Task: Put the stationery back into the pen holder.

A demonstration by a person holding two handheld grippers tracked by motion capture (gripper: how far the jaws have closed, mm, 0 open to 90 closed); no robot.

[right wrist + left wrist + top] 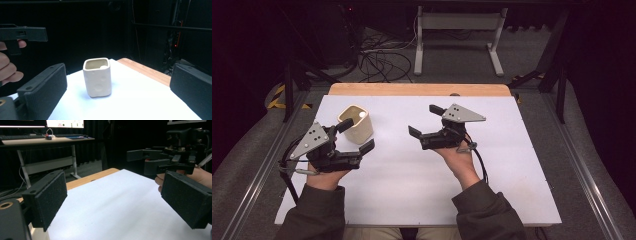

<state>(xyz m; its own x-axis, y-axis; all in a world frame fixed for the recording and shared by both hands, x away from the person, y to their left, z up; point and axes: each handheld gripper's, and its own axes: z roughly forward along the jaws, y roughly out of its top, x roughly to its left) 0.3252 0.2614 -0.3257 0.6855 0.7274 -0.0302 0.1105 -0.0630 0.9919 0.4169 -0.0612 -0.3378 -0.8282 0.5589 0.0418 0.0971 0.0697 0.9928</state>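
A cream square cup [355, 123] stands upright on the white table top [412, 175], left of the middle. A small pale round thing [361, 114] lies inside it. My left gripper [357, 136] is open just in front of and beside the cup, one jaw against the cup's near side. My right gripper [425, 120] is open near the table's middle, its jaws pointing left at the cup. In the right gripper view the cup [97, 77] stands ahead, between the wide-apart jaws of my right gripper [118, 90]. The open left gripper [116, 202] faces the right gripper [162, 160].
A wooden strip [419, 89] runs along the table's far edge. Beyond it stand a white metal frame [457, 35] and loose cables [379, 60] on the floor. A desk with a monitor [65, 123] is behind the table in the left gripper view.
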